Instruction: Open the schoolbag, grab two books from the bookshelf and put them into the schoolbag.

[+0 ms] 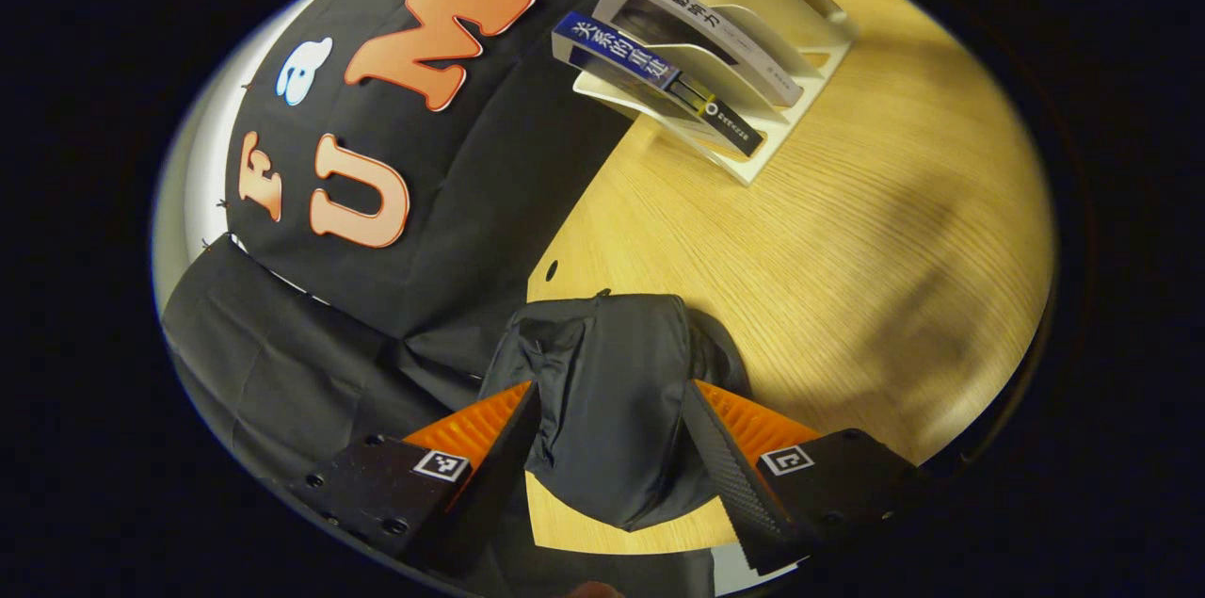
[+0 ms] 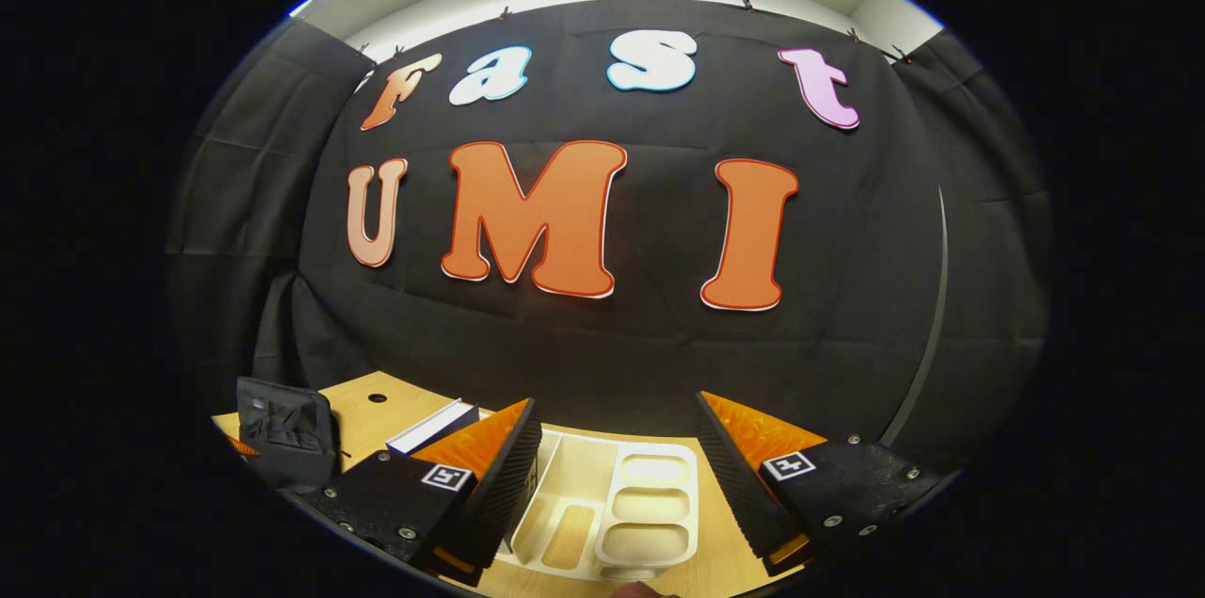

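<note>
- Landmark: the cream bookshelf (image 1: 753, 61), a slotted desktop rack standing on the wooden table (image 1: 847, 231).
- Left gripper view: two books stand leaning in the rack's slots. The blue-spined book (image 1: 640, 71) sits in the slot nearer the booth wall; the white-spined book (image 1: 701, 28) sits in the next slot over. Further slots of the rack are bare.
- The black schoolbag (image 1: 612, 391) stands on the table well apart from the rack, toward the camera, close to the table edge by the wall.
- Left gripper (image 1: 612, 447): fingers spread wide, one on each side of the bag's top. Whether either finger touches the fabric cannot be told; there is no visible squeeze.
- Right gripper view: the right gripper (image 2: 617, 476) hangs just above the bookshelf (image 2: 650, 504), looking down into its bare slots. Jaws set wide apart, nothing between them.
- In this view a book (image 2: 435, 426) shows at the rack's left end, partly hidden behind one finger.
- The schoolbag (image 2: 285, 433) stands far left of the rack on the table (image 2: 362, 410).
</note>
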`<move>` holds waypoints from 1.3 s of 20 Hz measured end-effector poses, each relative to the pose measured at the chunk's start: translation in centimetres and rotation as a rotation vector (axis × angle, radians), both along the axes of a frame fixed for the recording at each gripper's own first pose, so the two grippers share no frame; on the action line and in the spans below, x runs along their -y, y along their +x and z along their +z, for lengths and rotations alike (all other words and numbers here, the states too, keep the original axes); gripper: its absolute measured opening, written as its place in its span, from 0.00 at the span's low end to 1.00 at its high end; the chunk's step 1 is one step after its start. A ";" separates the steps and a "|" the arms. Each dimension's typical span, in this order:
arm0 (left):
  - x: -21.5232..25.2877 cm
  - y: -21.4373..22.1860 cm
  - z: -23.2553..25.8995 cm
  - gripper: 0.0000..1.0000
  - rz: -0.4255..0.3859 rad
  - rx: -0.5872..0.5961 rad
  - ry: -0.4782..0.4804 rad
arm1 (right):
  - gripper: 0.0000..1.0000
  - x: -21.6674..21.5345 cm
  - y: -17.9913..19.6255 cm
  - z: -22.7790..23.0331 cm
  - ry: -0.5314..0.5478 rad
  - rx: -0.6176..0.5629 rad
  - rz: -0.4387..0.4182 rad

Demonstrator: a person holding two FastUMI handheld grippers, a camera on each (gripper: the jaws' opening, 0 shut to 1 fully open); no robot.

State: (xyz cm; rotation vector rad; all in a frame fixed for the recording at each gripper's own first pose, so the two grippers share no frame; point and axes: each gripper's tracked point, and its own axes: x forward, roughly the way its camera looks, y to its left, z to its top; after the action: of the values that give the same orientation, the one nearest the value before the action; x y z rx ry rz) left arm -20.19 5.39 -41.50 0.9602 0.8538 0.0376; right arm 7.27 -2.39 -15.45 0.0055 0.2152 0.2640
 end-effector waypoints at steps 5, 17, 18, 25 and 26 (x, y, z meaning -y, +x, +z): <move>-1.7 0.2 -1.4 0.96 0.051 -0.010 0.054 | 0.96 0.5 0.2 0.2 0.008 0.005 -0.006; -2.4 -0.5 -3.8 0.95 0.061 -0.032 0.115 | 0.96 2.5 -0.2 0.5 -0.013 0.023 -0.018; -2.4 -0.3 -3.4 0.95 0.051 -0.024 0.133 | 0.96 2.8 -0.3 0.5 -0.011 0.022 -0.023; -4.7 3.6 -1.9 0.95 0.063 0.024 0.193 | 0.96 3.1 -0.5 1.1 -0.009 0.041 -0.022; -5.4 4.3 -2.4 0.95 0.062 0.022 0.177 | 0.96 3.1 -0.6 1.1 -0.011 0.039 -0.021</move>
State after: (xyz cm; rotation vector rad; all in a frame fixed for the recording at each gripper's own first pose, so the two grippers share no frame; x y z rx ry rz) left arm -15.88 10.74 -43.86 1.0970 0.8704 0.1790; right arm 6.63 -5.53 -14.30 -0.0079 0.1781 0.2416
